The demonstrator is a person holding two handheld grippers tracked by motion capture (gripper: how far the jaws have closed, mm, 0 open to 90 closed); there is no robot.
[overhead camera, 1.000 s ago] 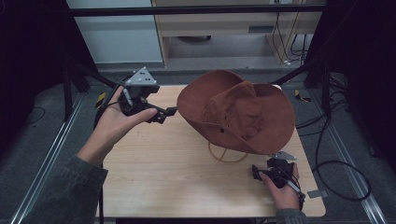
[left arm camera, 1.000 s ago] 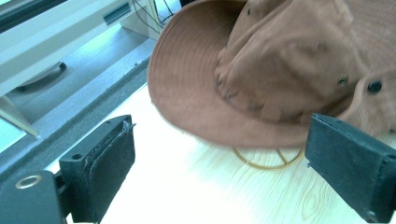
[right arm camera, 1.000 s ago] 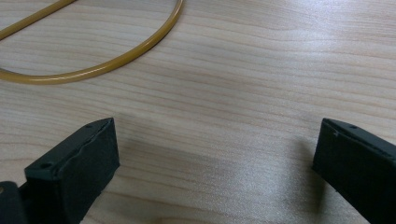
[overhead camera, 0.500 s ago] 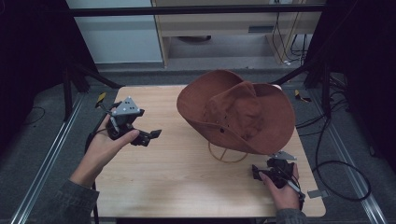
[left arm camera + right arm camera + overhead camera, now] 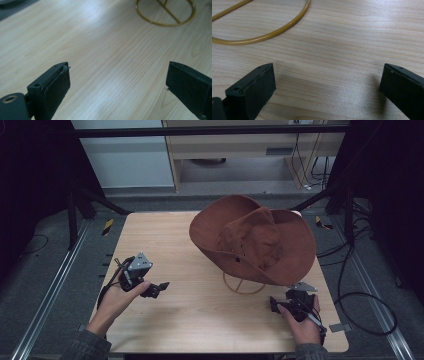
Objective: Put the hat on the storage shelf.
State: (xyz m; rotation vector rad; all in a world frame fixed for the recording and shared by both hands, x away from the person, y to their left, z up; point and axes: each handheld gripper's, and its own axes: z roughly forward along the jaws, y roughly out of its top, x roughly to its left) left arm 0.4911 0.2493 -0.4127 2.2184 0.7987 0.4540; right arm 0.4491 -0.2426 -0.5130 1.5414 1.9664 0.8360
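Observation:
A brown wide-brimmed hat (image 5: 255, 237) rests tilted on a thin gold wire stand whose ring base (image 5: 243, 286) lies on the wooden table (image 5: 200, 325). My left gripper (image 5: 159, 289) sits low over the near left of the table, well to the left of the hat, open and empty. In the left gripper view its jaws (image 5: 117, 72) stand wide apart over bare wood, with the ring base (image 5: 163, 24) ahead at the upper right. My right gripper (image 5: 275, 304) is near the front right, just below the hat's brim, open and empty (image 5: 328, 72). The ring base (image 5: 257, 38) curves past at its upper left.
Metal rails run along both sides of the table. Black frame bars and cables (image 5: 360, 300) lie on the floor at the right. A pale cabinet (image 5: 240, 150) stands beyond the far edge. Bare wood stretches between the two grippers.
My left gripper has drawn back from beside the hat's left brim toward the near left of the table and come lower. The right gripper and hat have stayed put.

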